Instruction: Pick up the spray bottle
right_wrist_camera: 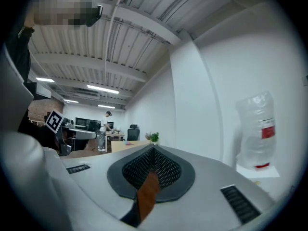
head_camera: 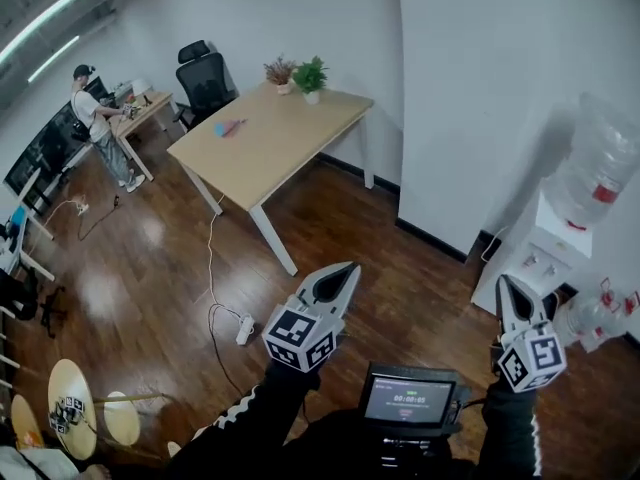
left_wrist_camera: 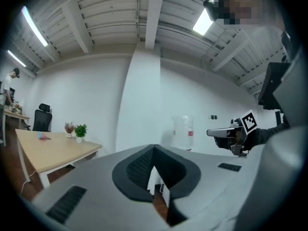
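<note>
Well apart, spray bottle [head_camera: 230, 126], closed jaws

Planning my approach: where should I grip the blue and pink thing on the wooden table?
Probably across its middle, from above: the blue and pink thing lies flat on the table, clear of the edges. Too small to tell finer parts.

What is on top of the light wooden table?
On the table stand a green potted plant and a reddish one; a small blue-pink thing lies mid-table, too small to identify.
</note>
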Tool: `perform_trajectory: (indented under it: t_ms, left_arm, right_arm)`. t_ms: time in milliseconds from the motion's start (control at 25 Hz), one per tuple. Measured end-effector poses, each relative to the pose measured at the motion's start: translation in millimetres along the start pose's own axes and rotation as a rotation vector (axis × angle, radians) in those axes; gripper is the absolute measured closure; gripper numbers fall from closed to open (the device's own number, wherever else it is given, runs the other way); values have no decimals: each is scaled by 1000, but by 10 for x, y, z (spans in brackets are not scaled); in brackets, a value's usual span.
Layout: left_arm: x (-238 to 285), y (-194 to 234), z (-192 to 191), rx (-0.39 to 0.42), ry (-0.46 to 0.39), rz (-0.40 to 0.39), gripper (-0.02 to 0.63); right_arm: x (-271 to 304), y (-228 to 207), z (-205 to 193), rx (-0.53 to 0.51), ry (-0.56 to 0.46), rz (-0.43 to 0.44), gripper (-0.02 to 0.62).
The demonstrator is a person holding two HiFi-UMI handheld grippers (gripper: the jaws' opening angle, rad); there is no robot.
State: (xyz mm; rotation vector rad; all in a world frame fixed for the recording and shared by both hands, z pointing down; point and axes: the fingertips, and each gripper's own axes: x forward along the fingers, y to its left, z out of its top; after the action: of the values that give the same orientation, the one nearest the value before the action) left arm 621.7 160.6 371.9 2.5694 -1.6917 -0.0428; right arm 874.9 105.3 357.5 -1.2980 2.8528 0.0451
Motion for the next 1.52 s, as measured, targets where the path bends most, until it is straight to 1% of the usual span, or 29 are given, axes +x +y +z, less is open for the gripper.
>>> perform_trajectory:
  t_ms: [120,200,360,480,560,680,800,960,1040,1160,1240,1360,1520]
  left_arm:
    - [113,839,121,0,-9,104,604]
    - [134,1354,201,-7,-6,190,604]
    - [-40,2258,398,-34,-33,367,604]
    - [-237,3025,516,-34,-32,482,604]
    - [-404,3535,563,-28,-26,525,604]
    - [-711,4370,580,-21,-39,566,604]
    - [-1106,5398,542,-35,-55,604,604]
    - [-1724,6810,596,-39,-59,609,604]
    - [-1877,7502,602,-29,-55,606,604]
    - [-1998,8532,597,-26,-50,619,604]
    - [-2032,9215,644,-55,-60,637,604]
    - [-1875,10086,641,-89,-60,647,604]
    - [-1637,11157,749,-78,-42,655,604]
  right_arm:
    - [1069,148,77,4,-9,111,589]
    - [1700,255,110,8,-10,187,589]
    - [2814,512,194,18,-5,316,589]
    - [3662,854,200,36,-2,383,589]
    - [4186,1209,178,44,14,423,589]
    - [4960,1891,127,44,27,483,589]
    - [5814,2747,28,33,33,528,589]
    - [6897,3949,-59,34,54,537,589]
    - [7481,4391,-133,27,49,530,589]
    - [8350,4948,-191,44,51,539,589]
    - [8903,5275,-154,48,60,564,589]
    - [9699,5477,-138,39,69,572,589]
    - [10818,5721,-134,48,53,580,589]
